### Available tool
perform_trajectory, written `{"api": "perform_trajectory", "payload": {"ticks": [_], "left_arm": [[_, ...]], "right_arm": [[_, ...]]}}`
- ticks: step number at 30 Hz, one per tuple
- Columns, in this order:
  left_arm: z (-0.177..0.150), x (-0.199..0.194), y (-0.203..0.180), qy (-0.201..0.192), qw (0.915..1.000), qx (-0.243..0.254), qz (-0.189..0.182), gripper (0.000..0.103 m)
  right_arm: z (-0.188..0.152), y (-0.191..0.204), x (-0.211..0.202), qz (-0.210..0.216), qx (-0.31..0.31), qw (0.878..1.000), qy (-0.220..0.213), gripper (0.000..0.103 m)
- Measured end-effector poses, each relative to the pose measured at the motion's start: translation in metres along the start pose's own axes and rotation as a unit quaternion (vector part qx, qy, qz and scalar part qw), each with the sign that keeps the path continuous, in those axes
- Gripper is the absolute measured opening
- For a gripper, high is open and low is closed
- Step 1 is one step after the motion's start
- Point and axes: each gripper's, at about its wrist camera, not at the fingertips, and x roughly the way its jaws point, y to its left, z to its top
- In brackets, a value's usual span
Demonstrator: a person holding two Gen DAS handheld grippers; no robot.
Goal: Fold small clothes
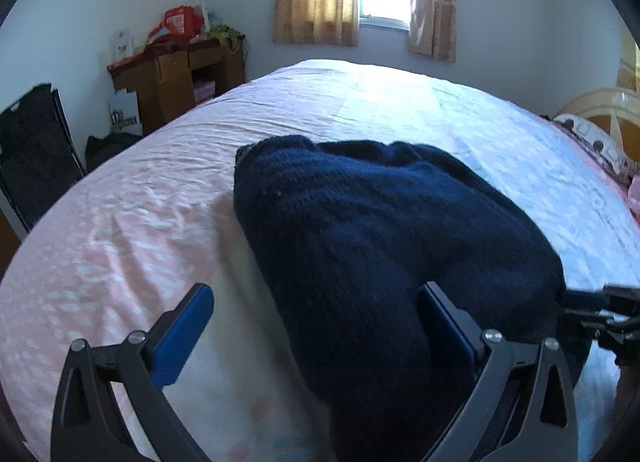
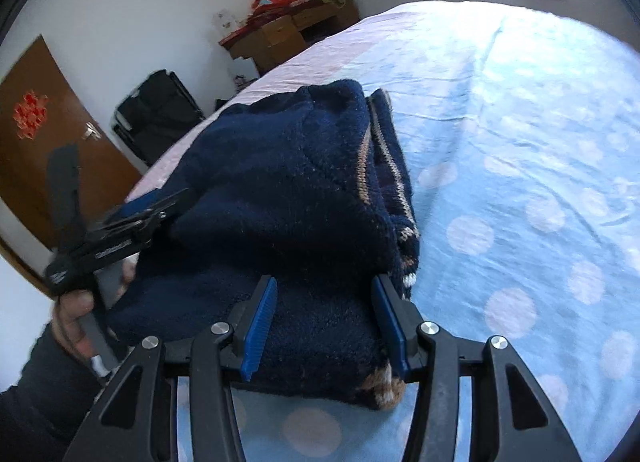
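**Friend:** What are you working on?

**Me:** I am folding a dark blue knitted sweater (image 2: 288,197) with tan and white stripes along one edge. It sits on the bed with the pink and blue dotted sheet (image 2: 520,181). It is already a thick, folded bundle, so I think the fold is almost done.

**Friend:** What are your right fingers doing?

**Me:** My right gripper (image 2: 326,318) is half closed around the near end of the bundle. The blue pads (image 2: 262,322) sit on each side of the thick wool and I judge that they press on it. So I am holding the sweater there.

**Friend:** And your left?

**Me:** My left gripper (image 1: 316,314) is spread as wide as it goes. It holds nothing. One blue finger (image 1: 186,326) is over the sheet. The other finger lies against the sweater's side, with the edge of the wool between the two.

**Friend:** What comes next?

**Me:** I think I should set the bundle flat and let go with my right fingers. I need to open them slowly so the soft layers do not pop open. My left fingers could pat down the top or tuck in the loose edge. The striped edge on the far side looks a bit crooked, so it may need a small push to line up.
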Motion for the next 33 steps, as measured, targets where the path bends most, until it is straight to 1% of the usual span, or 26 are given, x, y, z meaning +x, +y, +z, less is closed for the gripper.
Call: {"api": "perform_trajectory", "payload": {"ticks": [2,4,6,8,10,12,14,15,19,21,22,23,25,28,33], "left_arm": [[-0.006,-0.002,0.0,0.001,1.0,0.0,0.0,0.103],[-0.008,-0.007,0.001,0.004,0.9999,-0.01,0.001,0.103],[-0.011,-0.018,0.0,0.003,0.9999,-0.01,0.001,0.103],[-0.015,-0.031,-0.004,0.004,1.0,0.007,0.002,0.103],[-0.018,-0.047,-0.007,-0.002,0.9998,0.017,0.002,0.103],[-0.017,-0.069,-0.008,-0.02,0.9996,0.02,-0.001,0.103],[-0.014,-0.095,-0.009,-0.045,0.9987,0.02,-0.008,0.103],[-0.014,-0.101,-0.009,-0.053,0.9983,0.021,-0.01,0.103],[-0.013,-0.137,-0.011,-0.091,0.9954,0.024,-0.015,0.103],[-0.013,-0.147,-0.01,-0.105,0.9941,0.019,-0.022,0.103],[-0.012,-0.152,-0.01,-0.111,0.9935,0.015,-0.023,0.103],[-0.011,-0.155,-0.009,-0.114,0.9932,0.012,-0.024,0.103],[-0.009,-0.16,-0.009,-0.121,0.9922,0.006,-0.03,0.103],[-0.007,-0.168,-0.008,-0.133,0.9905,0.001,-0.037,0.103],[-0.008,-0.174,-0.012,-0.142,0.989,0.006,-0.039,0.103]], "right_arm": [[-0.005,0.005,0.0,-0.018,-0.013,1.0,0.002,0.051],[-0.008,0.006,0.004,-0.026,-0.025,0.999,-0.001,0.051],[-0.009,0.005,-0.001,-0.029,-0.017,0.999,-0.008,0.051],[-0.01,0.008,-0.015,-0.037,-0.007,0.999,-0.019,0.053],[-0.011,0.016,-0.03,-0.069,-0.01,0.997,-0.022,0.055],[-0.011,0.029,-0.049,-0.082,-0.027,0.995,-0.042,0.055],[-0.01,0.045,-0.069,-0.092,-0.047,0.992,-0.066,0.056],[-0.01,0.052,-0.076,-0.098,-0.053,0.991,-0.076,0.056],[-0.012,0.081,-0.114,-0.117,-0.075,0.981,-0.135,0.056],[-0.015,0.093,-0.13,-0.129,-0.088,0.975,-0.157,0.056],[-0.016,0.099,-0.138,-0.139,-0.095,0.972,-0.167,0.058],[-0.018,0.106,-0.147,-0.155,-0.102,0.966,-0.179,0.064],[-0.021,0.115,-0.156,-0.167,-0.107,0.961,-0.193,0.072],[-0.027,0.122,-0.171,-0.166,-0.106,0.958,-0.207,0.072],[-0.032,0.122,-0.179,-0.165,-0.1,0.959,-0.21,0.072]]}}
